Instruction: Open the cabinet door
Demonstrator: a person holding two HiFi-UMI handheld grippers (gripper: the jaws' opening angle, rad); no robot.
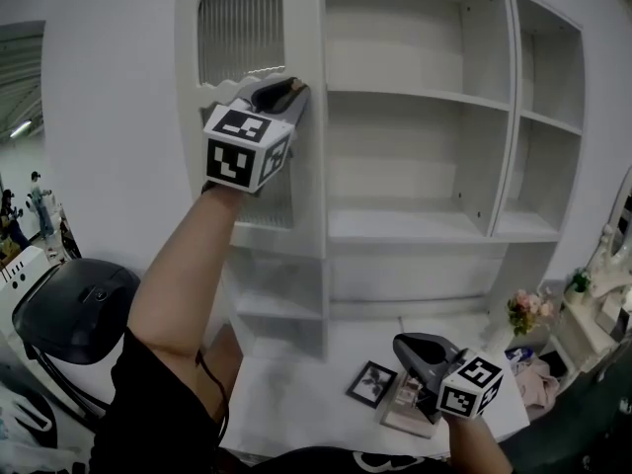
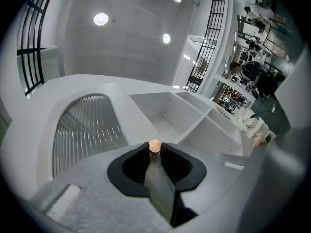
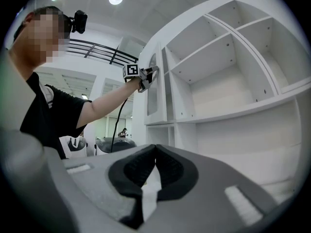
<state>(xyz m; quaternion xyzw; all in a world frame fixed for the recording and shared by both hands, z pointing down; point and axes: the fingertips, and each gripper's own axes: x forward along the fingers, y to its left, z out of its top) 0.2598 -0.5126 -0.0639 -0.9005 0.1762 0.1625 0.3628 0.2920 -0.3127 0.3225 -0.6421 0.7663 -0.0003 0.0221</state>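
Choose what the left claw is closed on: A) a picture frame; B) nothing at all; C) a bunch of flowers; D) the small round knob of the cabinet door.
D: in the left gripper view the left claw has both jaws pressed on the small round knob that stands out from the cabinet door.

The door (image 1: 242, 28) stands swung out at the left, walling off that side; the shelf bays (image 1: 415, 166) lie open to reach; a picture frame (image 1: 371, 383) and flowers (image 1: 528, 311) crowd the table (image 1: 286, 403) at right.
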